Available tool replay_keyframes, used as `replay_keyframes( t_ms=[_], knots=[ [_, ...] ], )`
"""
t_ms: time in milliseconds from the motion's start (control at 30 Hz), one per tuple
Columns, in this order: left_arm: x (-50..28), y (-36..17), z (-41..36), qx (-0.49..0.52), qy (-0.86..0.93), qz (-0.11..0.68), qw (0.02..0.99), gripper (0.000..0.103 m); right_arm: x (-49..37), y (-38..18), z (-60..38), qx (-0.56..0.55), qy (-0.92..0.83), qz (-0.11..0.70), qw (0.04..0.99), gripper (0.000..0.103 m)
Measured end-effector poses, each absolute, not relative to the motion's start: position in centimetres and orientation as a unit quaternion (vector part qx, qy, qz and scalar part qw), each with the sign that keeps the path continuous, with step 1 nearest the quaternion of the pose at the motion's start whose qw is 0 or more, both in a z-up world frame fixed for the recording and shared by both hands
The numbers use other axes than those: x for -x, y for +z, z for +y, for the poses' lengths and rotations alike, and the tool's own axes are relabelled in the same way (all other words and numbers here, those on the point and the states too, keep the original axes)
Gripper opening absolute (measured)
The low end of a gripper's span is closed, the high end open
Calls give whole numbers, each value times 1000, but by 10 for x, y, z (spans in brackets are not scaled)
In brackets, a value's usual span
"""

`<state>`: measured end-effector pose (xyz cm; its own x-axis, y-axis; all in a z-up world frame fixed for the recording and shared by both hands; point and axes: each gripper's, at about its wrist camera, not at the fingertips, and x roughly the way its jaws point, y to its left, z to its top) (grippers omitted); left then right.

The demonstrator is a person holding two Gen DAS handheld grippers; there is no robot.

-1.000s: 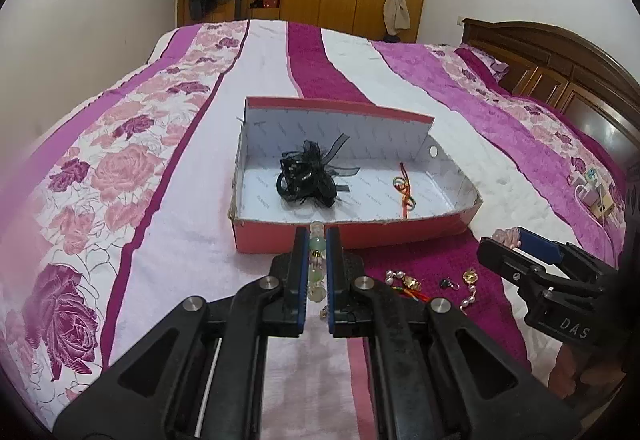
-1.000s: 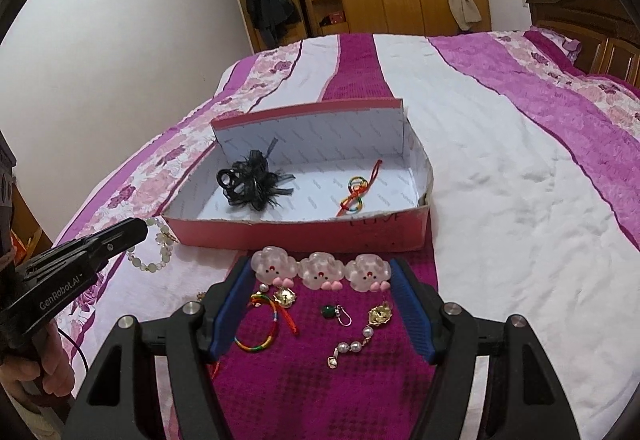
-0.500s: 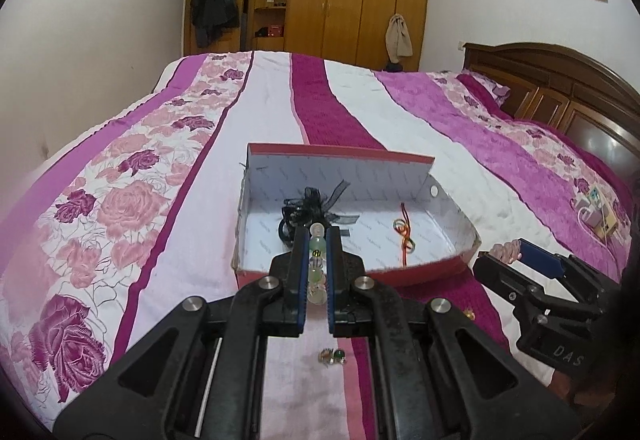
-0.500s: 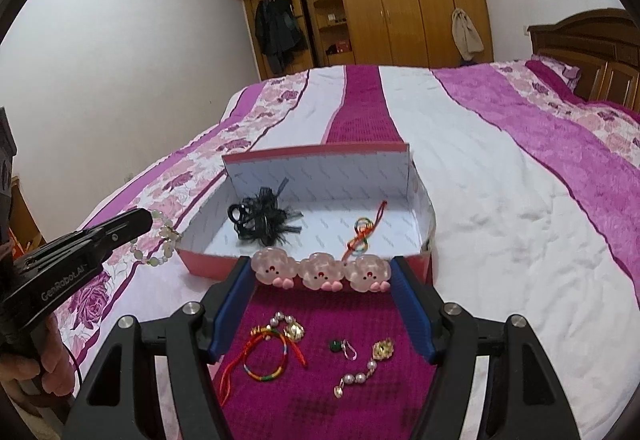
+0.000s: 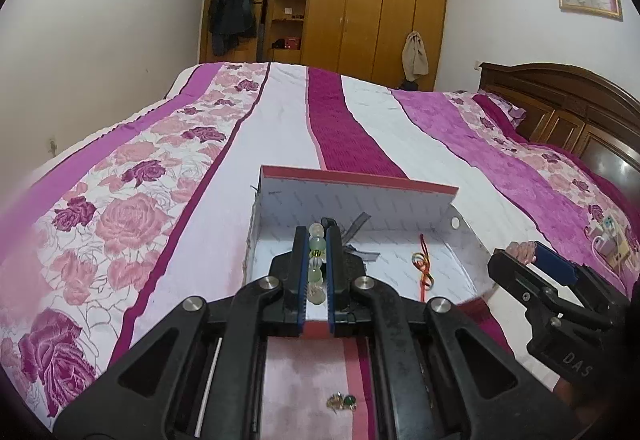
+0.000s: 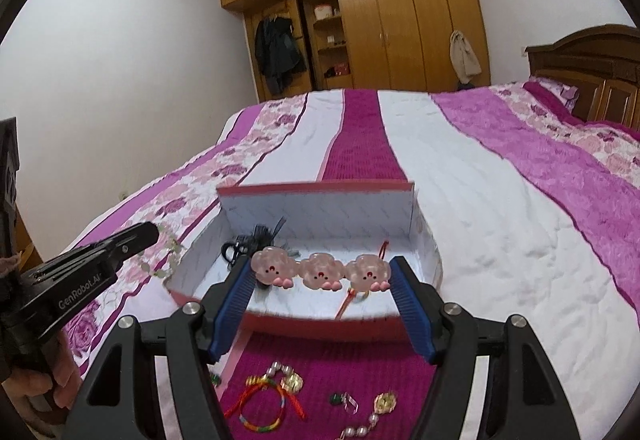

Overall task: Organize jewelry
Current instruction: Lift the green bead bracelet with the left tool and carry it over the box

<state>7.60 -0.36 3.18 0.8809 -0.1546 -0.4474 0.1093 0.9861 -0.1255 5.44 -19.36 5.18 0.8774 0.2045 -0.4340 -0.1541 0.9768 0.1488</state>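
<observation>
A shallow red box with a white inside (image 5: pixel 400 207) (image 6: pixel 320 207) lies on the bed. In it are a black ribbon hair piece (image 6: pixel 256 240) and a red knotted cord (image 5: pixel 422 268). My left gripper (image 5: pixel 318 240) is shut on a pale green bead bracelet (image 5: pixel 316 260) and holds it over the box's near left part. My right gripper (image 6: pixel 322 274) is shut on a pink hair clip with three cloud faces (image 6: pixel 320 270), held above the box's near edge. The bracelet hangs from the left gripper in the right wrist view (image 6: pixel 168 252).
Loose jewelry lies on the magenta stripe below my right gripper: a red string bracelet (image 6: pixel 264 404), a pearl and gold piece (image 6: pixel 380 412), a green earring (image 6: pixel 340 398). A small green and gold piece (image 5: pixel 342 402) lies under my left gripper. A wooden headboard (image 5: pixel 580 107) stands at the right.
Both grippers have risen and moved forward toward the box with their loads. The loose jewelry has dropped lower in both views.
</observation>
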Motion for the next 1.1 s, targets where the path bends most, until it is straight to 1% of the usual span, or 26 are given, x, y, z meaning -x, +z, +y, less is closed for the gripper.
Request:
replay_keyframes(
  t_ms=[333,500,767,1100],
  knots=[
    [-107,23,-16,43,-63,223,972,0,-86,49,-189,-39,84,223,970,71],
    [-125,9,-16,51,-59,240,968,0,-101,41,-189,-39,78,227,970,71],
    [-147,-17,-18,50,-61,297,952,0,-128,15,-186,-27,70,273,959,71],
    [-158,-27,-18,39,-54,322,945,0,-144,-8,-188,-28,69,319,945,71]
  ],
)
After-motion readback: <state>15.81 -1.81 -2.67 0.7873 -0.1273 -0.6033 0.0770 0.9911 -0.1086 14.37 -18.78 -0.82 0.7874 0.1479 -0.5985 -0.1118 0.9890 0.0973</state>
